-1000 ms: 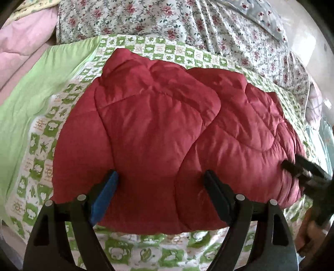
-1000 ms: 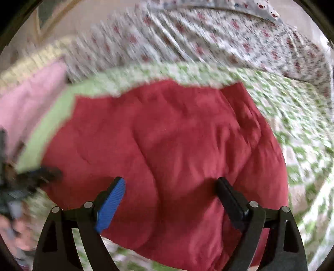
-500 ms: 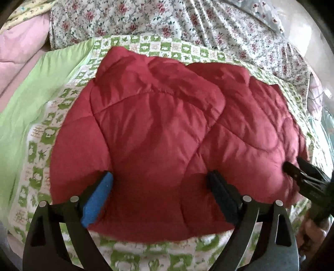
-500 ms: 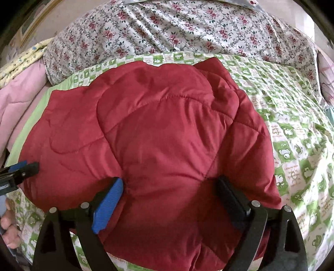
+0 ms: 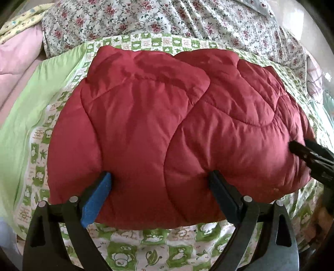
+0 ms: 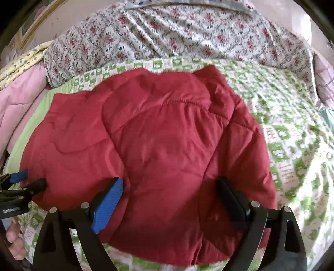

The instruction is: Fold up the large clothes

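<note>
A red quilted puffy jacket [image 5: 167, 116] lies folded in a thick bundle on the green-and-white patterned bedsheet [image 5: 158, 246]. My left gripper [image 5: 160, 187] is open, its fingers spread over the jacket's near edge, holding nothing. My right gripper [image 6: 169, 193] is open too, over the jacket [image 6: 158, 141] near its front edge. The right gripper also shows at the right edge of the left wrist view [image 5: 309, 154], by the jacket's right end. The left gripper shows at the left edge of the right wrist view [image 6: 20, 183].
A floral duvet [image 5: 167, 18] is heaped along the back of the bed. A pink blanket [image 5: 18, 52] and a plain green sheet [image 5: 23, 100] lie at the left. More patterned sheet [image 6: 292, 129] spreads to the jacket's right.
Both grippers stayed open and shifted a little over the jacket's near edge. The right wrist view has steadied from blur and backed off slightly. The jacket has not visibly moved.
</note>
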{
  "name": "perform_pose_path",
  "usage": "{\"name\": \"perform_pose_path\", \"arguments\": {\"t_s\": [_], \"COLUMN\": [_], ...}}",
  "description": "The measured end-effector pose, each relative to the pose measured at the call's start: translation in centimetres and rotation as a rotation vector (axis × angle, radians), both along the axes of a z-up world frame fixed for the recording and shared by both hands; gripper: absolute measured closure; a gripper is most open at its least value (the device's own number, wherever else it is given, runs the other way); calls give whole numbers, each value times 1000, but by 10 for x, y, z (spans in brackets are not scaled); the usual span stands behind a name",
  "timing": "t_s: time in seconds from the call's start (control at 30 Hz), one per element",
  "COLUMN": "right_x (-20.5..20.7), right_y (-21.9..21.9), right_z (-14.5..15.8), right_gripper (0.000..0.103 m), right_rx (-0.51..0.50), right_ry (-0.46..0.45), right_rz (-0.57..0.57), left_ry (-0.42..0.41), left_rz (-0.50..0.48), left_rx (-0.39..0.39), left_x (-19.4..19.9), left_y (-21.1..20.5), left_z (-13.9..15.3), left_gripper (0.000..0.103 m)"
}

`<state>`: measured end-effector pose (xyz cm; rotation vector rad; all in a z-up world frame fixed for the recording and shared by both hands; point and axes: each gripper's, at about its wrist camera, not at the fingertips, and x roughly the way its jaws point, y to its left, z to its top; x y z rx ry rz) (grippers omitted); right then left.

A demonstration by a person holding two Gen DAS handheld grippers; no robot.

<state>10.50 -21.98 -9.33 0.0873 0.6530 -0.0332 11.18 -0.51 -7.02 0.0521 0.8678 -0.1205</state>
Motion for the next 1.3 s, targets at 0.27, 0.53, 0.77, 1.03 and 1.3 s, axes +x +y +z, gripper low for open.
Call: {"name": "perform_pose_path", "arguments": {"t_s": [0.27,0.53,0.77,1.03,1.3], "right_x": [5,29,31,33,37], "right_y": [17,6,4,3,13], "right_z": [14,-1,-4,0,42], "right_gripper": [10,4,3,3,6], "right_rx": [-4,-37,-43,-39,-28], "right_ry": [-4,63,65,93,-24], "right_rz": [81,59,70,80,103], "left_ry": [3,13,10,28,-21], "left_rz": [2,-3,-8,-10,31], "left_rx": [6,3,0,-43,-87], "left_x": [8,17,25,32,47], "left_y": [-4,-4,-4,0,18], "left_z": [0,0,-1,6,32], "left_gripper": [6,3,0,0,0]}}
